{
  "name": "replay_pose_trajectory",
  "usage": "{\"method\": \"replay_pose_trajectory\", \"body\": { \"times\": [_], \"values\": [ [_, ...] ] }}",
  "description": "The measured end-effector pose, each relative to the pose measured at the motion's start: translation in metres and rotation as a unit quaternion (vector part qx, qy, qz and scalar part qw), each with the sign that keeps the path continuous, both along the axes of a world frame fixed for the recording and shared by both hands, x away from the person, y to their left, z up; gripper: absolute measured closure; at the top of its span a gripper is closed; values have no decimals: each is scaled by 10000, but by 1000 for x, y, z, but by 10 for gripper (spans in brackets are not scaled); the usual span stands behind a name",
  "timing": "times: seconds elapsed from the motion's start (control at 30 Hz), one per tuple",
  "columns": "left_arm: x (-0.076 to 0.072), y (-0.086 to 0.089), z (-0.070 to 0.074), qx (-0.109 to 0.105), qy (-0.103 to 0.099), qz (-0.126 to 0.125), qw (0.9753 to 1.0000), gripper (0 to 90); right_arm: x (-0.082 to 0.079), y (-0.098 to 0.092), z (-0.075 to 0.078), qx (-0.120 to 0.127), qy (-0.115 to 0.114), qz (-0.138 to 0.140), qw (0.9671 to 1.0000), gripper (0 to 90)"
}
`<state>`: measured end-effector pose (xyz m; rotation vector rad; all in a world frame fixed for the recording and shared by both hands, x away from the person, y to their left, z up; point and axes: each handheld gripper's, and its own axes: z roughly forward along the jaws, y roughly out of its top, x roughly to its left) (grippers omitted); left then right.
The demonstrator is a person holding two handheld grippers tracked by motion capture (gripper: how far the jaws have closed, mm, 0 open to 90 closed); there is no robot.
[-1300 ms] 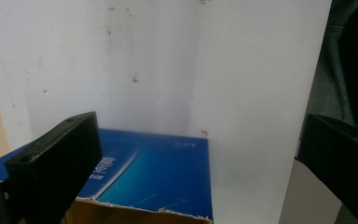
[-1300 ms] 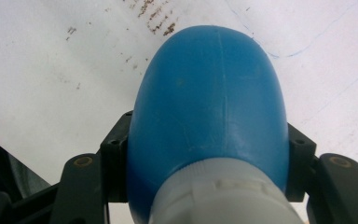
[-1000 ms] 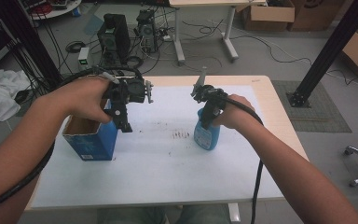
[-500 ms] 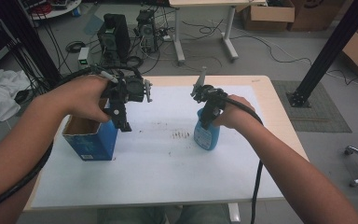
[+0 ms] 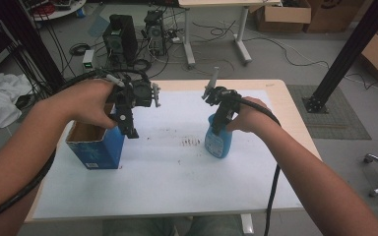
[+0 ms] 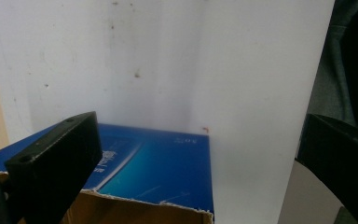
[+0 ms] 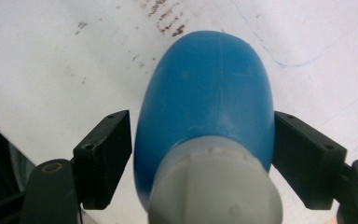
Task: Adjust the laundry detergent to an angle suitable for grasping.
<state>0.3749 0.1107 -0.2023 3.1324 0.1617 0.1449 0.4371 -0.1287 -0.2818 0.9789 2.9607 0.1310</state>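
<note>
Bottle (image 5: pixel 218 141) and box (image 5: pixel 96 145) share the bench right now, the blue bottle standing upright near the middle of the white sheet (image 5: pixel 167 182), a little toward the right edge. Right gripper (image 5: pixel 218 129) comes down over the bottle's top, and in the right gripper view the two black jaws sit either side of the blue body (image 7: pixel 205 116), the right one touching, the left one just off it — not clenched on it, released. Over at the left edge, the open blue cardboard box stands with its brown inside showing. Left gripper (image 5: pixel 128 129) hovers at the box's right wall, jaws spread wide apart, holding nothing. Dark specks (image 5: pixel 192 142) stain the sheet just left of the bottle. Bare wood rim (image 5: pixel 295 123) frames the sheet. Beyond the far edge, grey floor, two black computer towers (image 5: pixel 120 37) in a tangle of cables, cardboard cartons (image 5: pixel 283 14) at the back right, white cloth (image 5: pixel 0 101) at far left.
</note>
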Motion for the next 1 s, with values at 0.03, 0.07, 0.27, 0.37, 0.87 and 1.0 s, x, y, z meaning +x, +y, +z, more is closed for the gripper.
{"method": "replay_pose_trajectory", "body": {
  "times": [0.03, 0.07, 0.27, 0.37, 0.87, 1.0],
  "values": [
    [0, 0, 0, 4, -5, 1, 10000, 1, 0, 0, 1, 4, -34, 64, 10000, 231],
    [0, 0, 0, 5, -9, 3, 10000, 1, 0, -1, 2, 21, -70, 116, 9999, 232],
    [1, 1, 0, 27, 12, 21, 10000, 1, 3, -9, 9, 105, -80, 82, 9999, 192],
    [1, 0, -1, 24, 48, 33, 10000, 1, 4, -13, 13, 169, -77, 244, 9995, 160],
    [3, -3, 1, 42, 37, 56, 10000, 1, -1, -21, 37, 359, -263, 813, 9957, 93],
    [2, -4, 0, 75, 47, 45, 10000, 1, -4, -20, 43, 275, -274, 1102, 9931, 58]
  ]
}}
